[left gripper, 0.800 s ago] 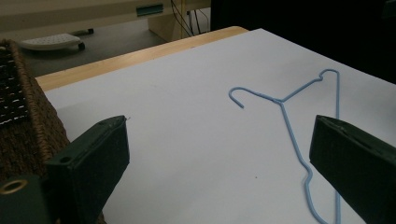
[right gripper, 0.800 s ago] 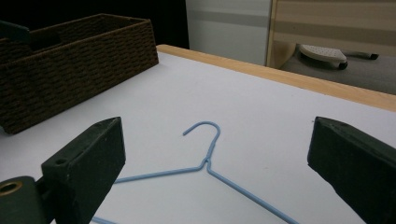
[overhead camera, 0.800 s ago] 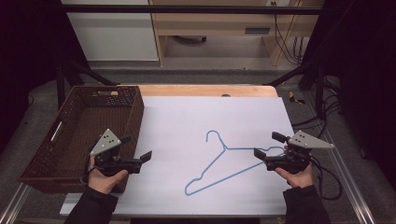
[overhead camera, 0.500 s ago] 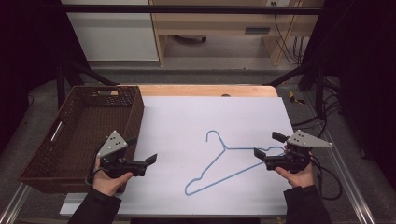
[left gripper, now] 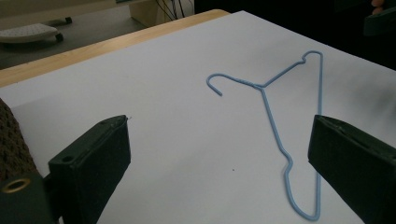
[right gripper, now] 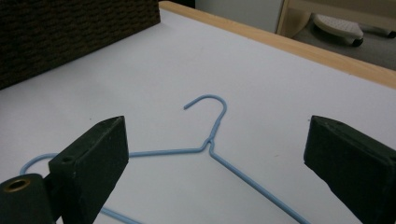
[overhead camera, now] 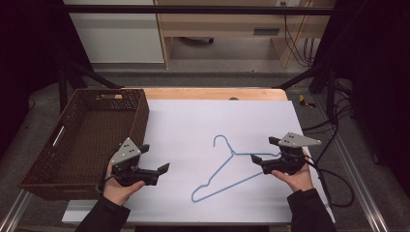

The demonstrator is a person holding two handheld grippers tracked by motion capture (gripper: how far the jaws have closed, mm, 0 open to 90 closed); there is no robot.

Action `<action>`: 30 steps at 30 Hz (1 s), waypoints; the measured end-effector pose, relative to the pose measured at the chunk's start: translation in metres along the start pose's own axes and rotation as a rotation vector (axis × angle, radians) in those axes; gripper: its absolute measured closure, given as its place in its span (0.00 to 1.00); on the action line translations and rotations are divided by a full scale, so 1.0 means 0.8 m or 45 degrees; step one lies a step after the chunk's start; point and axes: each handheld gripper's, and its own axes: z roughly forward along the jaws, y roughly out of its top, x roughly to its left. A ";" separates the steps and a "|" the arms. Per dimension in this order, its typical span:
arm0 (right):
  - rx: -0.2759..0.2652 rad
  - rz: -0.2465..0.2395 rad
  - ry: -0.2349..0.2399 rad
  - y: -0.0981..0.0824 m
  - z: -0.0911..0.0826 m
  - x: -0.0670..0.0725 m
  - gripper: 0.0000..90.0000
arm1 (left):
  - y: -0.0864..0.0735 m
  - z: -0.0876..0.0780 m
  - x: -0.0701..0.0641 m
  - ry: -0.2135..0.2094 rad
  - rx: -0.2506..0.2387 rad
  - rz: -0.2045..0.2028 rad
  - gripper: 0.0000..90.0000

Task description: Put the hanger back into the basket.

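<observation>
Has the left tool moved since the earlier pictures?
Yes. The left tool has slid rightward, away from the basket toward the hanger.

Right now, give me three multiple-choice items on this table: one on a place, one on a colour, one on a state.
1. Where does the basket sit?
A. left edge of the table
B. right edge
C. on the hanger

2. What colour is the hanger?
A. red
B. light blue
C. black

3. How does the right gripper stand?
A. shut on the hanger
B. shut on nothing
C. open

Answers: 1 A, the high view shows it beside the left gripper. 2 B, its thin wire is blue on the white sheet. 3 C, its fingers stand wide apart above the hanger.
</observation>
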 end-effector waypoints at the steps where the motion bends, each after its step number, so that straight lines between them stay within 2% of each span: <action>1: 0.000 0.000 0.000 0.000 0.000 0.000 0.08 | 0.000 0.001 -0.001 -0.003 0.004 -0.001 0.06; 2: 0.035 -0.003 -0.001 -0.002 0.008 0.000 0.08 | -0.001 0.004 -0.002 -0.006 0.010 0.002 0.06; 4: 0.060 -0.013 -0.003 -0.003 0.013 0.000 0.08 | -0.002 0.006 -0.003 -0.012 0.017 0.006 0.06; 13: 0.131 -0.032 0.022 -0.001 0.045 -0.002 0.11 | -0.004 0.010 -0.007 -0.020 0.024 0.011 0.06; 15: 0.140 -0.019 0.049 -0.001 0.056 -0.006 0.12 | -0.004 0.011 -0.008 -0.024 0.033 0.016 0.06; 16: 0.148 0.006 0.065 0.000 0.064 -0.010 0.14 | -0.005 0.011 -0.008 -0.025 0.034 0.016 0.06; 20: 0.203 -0.030 0.043 0.000 0.082 -0.015 0.15 | -0.005 0.014 -0.008 -0.030 0.038 0.013 0.06; 26: 0.270 -0.054 0.059 -0.004 0.099 -0.016 0.17 | -0.007 0.017 -0.009 -0.032 0.047 0.017 0.06; 27: 0.307 -0.066 0.063 -0.007 0.105 -0.017 0.18 | -0.007 0.017 -0.009 -0.033 0.048 0.018 0.06; 28: 0.307 -0.066 0.063 -0.007 0.105 -0.017 0.18 | -0.007 0.018 -0.010 -0.033 0.049 0.020 0.06; 30: 0.358 -0.061 0.075 -0.012 0.113 -0.017 0.18 | -0.007 0.019 -0.011 -0.035 0.053 0.024 0.06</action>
